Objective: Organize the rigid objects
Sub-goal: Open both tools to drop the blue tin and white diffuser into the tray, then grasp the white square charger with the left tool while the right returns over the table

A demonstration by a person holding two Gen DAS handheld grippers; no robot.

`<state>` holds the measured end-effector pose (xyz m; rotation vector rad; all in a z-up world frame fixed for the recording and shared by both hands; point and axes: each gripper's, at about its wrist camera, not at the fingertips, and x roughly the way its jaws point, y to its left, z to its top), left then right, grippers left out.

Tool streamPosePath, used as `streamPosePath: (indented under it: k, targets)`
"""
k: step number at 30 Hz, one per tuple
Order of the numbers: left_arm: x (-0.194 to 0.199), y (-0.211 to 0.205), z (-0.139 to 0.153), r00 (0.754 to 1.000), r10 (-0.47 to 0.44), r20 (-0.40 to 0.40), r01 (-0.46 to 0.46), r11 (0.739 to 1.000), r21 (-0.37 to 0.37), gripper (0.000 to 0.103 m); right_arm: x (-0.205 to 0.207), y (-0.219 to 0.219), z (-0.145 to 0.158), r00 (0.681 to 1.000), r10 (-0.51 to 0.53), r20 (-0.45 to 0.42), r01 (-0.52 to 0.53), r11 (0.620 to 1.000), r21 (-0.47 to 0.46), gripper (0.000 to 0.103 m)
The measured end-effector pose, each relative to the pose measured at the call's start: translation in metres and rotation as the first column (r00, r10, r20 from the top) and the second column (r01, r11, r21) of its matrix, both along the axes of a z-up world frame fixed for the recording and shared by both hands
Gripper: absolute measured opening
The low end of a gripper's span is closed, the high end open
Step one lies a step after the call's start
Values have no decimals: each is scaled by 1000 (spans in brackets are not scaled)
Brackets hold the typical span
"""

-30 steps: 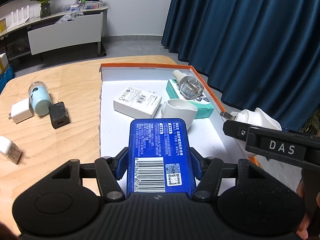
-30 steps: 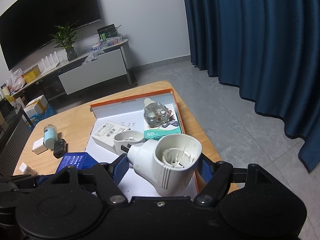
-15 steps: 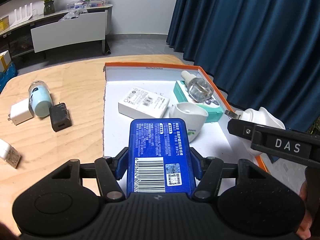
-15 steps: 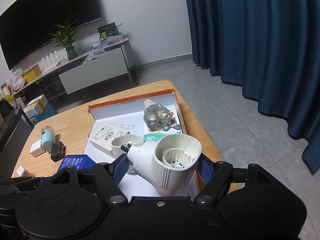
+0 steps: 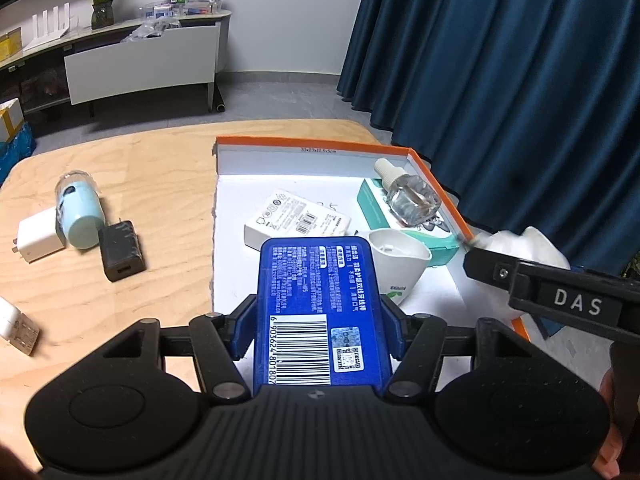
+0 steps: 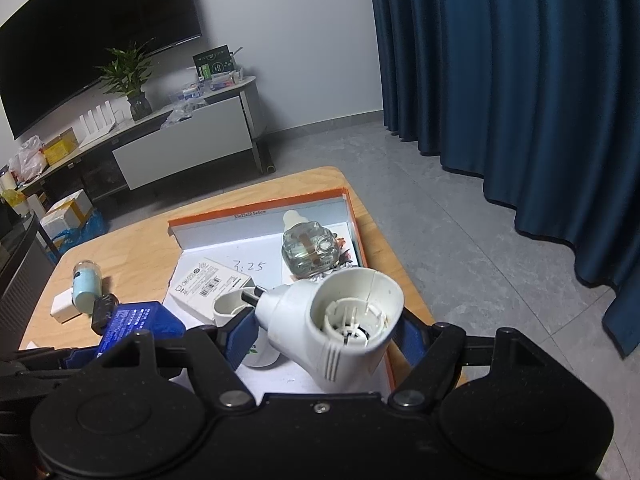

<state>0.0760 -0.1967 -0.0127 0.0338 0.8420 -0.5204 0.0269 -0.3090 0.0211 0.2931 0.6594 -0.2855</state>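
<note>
Here the left hand-held gripper (image 5: 318,312) pinches a flat blue barcoded box (image 5: 318,312) above the white-floored, orange-rimmed cardboard tray (image 5: 316,148). The right hand-held gripper (image 6: 324,328) clamps a white plastic plug-in vaporizer (image 6: 340,320) over the tray's near corner; its jaws have just been closing. Both have edged forward since earlier. The vaporizer's underside is hidden.

- A living-room or lounge setting is suggested by a wall-mounted screen (image 6: 80,48) and a low media cabinet (image 6: 180,148).
- A potted plant (image 6: 128,80) and full-length blue curtains (image 6: 520,100) are seen.
</note>
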Motion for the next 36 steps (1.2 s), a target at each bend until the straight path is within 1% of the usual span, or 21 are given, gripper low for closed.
streamPosePath:
  k: [2,5,7,8,9,11,13,18,23,25,27,36]
  targets:
    - [-1,-1,-2,1000,-5,-4,5,1000,2,62,1,0,0,1000,1,-3,-1,1000,-2,77]
    - [-1,-4,-4,1000,-19,-14,19,1000,-2,63,1,0,1,1000,-7,0,7,1000,-7,77]
    - [-1,-4,-4,999,-36,-28,35,999,-22,63,-1,-1,2,1000,-13,10,13,1000,-3,77]
    - [-2,-5,-4,999,-40,-35,39,999,-28,67,-1,0,3,1000,-14,15,14,1000,-2,77]
    - [-2,-5,-4,998,-42,-38,41,999,-30,75,-2,1,4,1000,-14,20,14,1000,-2,77]
    - [-5,-3,-2,999,-38,-29,37,999,-37,79,-5,2,6,1000,-11,28,11,1000,-9,77]
    - [-5,1,0,999,-32,-34,30,998,-49,80,-6,4,9,999,-8,34,9,1000,-13,77]
    - [-4,15,7,999,19,-28,-20,998,-57,81,-7,11,14,999,1,46,-1,1000,-13,77]
    - [-4,31,14,998,67,-7,-67,997,-34,81,-4,27,17,998,41,47,-40,999,-21,78]
    - [-4,39,17,996,88,-1,-88,996,-28,83,-2,35,17,997,61,44,-60,998,-25,79]
    - [-5,49,19,993,114,4,-114,993,-29,86,0,41,17,996,81,44,-81,997,-20,80]
    - [-5,96,21,977,210,26,-209,978,-15,89,11,79,16,983,183,31,-183,983,-20,83]
